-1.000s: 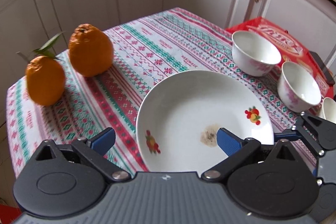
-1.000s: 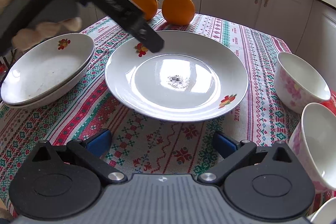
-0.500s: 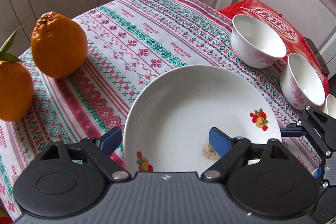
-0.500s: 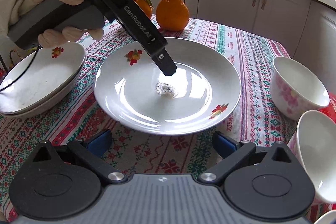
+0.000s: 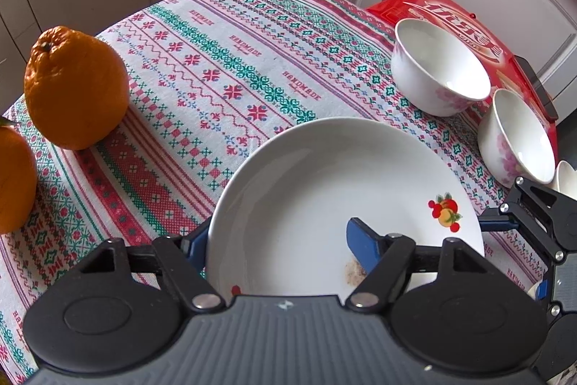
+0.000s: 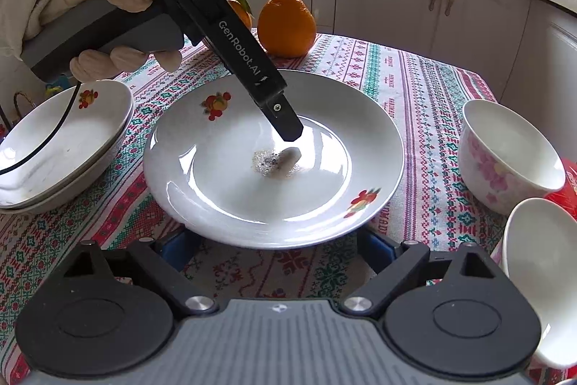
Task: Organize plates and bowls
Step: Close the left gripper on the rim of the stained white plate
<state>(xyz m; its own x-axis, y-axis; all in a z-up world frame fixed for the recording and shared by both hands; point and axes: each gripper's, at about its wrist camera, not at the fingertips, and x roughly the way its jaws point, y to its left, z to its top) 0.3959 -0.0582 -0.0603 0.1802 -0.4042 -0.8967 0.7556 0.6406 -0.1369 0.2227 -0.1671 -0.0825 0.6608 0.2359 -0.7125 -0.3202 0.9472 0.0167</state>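
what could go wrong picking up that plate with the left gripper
The left gripper, whose jaws have just been closing, straddles only the plate's near rim, one finger inside, so the plate may tilt or slip. That finger sits by the food smear. The bowls stand close and could get knocked.

**Left claw straddles plate rim**

Left claw (image 5: pixel 277 242) jaws have just been closing; white plate (image 5: pixel 324 190) rim between them, one blue pad outside the rim, the other over the plate's inside. Contact unclear. Brown smear near inner pad. Two oranges (image 5: pixel 74 87) toward counter's left edge. Two white bowls (image 5: pixel 438 67) along right edge, red box (image 5: pixel 450 11) behind. Right claw (image 5: pixel 541 226) at plate's right rim.
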